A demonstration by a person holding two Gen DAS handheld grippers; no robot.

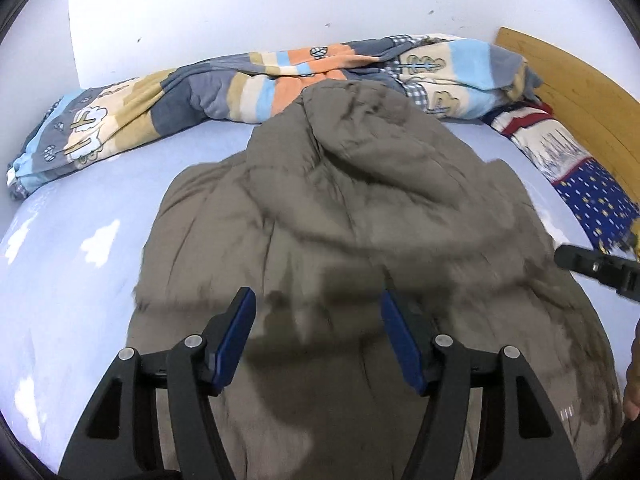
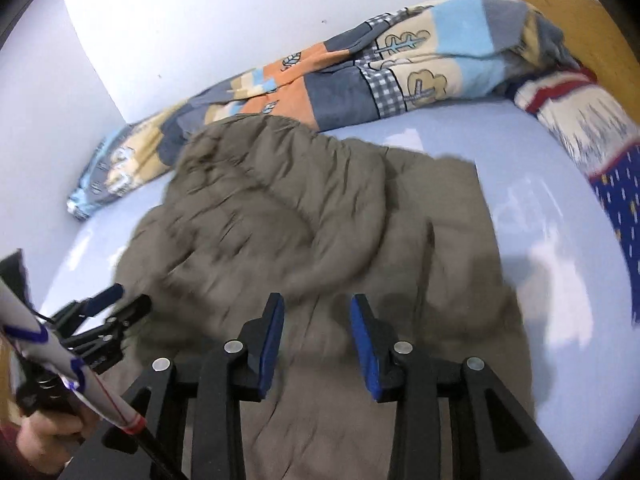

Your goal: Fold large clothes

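A large grey-brown padded coat (image 1: 360, 216) lies spread on the pale blue bed sheet (image 1: 80, 280), its hood end toward the wall. It also fills the middle of the right wrist view (image 2: 320, 232). My left gripper (image 1: 318, 300) is open and empty, hovering over the coat's near part. It also shows at the left edge of the right wrist view (image 2: 128, 298). My right gripper (image 2: 318, 304) is open and empty above the coat's near half. One of its fingers (image 1: 592, 264) shows at the right edge of the left wrist view.
A patchwork quilt (image 1: 248, 88) is bunched along the white wall (image 1: 280, 8) behind the coat. A blue, white and red pillow (image 1: 580, 168) lies at the right by the wooden headboard (image 1: 580, 92). The pale sheet (image 2: 560, 240) shows around the coat.
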